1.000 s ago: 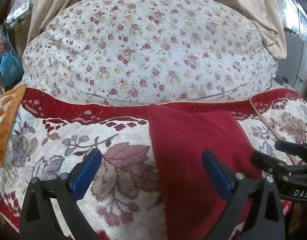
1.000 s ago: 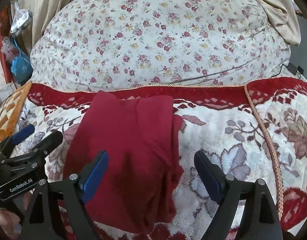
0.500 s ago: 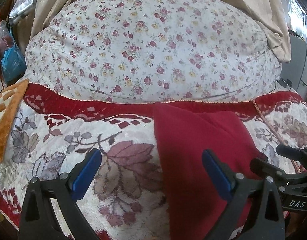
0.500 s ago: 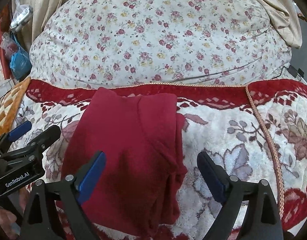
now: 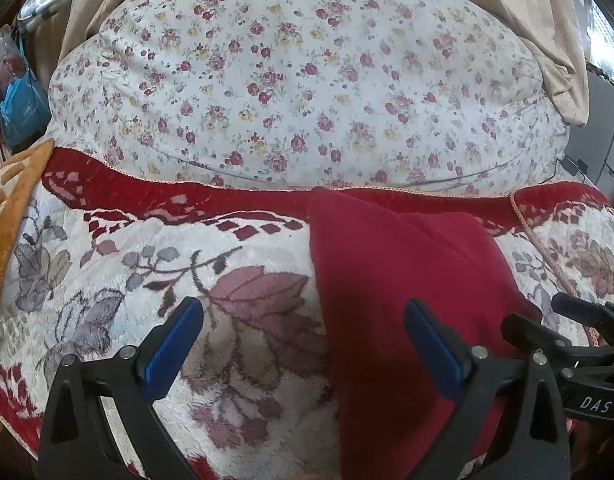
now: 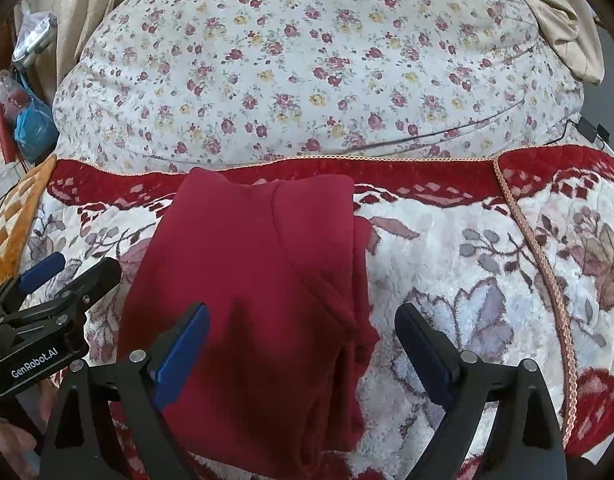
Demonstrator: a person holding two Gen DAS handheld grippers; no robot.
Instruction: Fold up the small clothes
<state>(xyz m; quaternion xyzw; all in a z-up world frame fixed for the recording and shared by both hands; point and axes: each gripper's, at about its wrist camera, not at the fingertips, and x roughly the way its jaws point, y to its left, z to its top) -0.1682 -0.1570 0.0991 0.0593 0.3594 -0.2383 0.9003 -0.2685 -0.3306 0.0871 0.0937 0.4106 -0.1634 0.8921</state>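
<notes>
A dark red garment lies folded lengthwise on the plush flowered blanket; in the right wrist view the garment runs from the blanket's red border toward me. My left gripper is open and empty, straddling the garment's left edge near its close end. My right gripper is open and empty, straddling its right edge. The right gripper also shows at the lower right of the left wrist view, and the left gripper at the lower left of the right wrist view.
A large floral-print quilt bundle rises behind the blanket. Beige curtains hang at the back. An orange checked mat lies at the left. Plastic bags sit at the far left. A cable and plug lie at the right.
Both grippers have drawn back and risen slightly, so the garment sits a little farther and lower in each view. The garment itself has not moved. Both stay open.
</notes>
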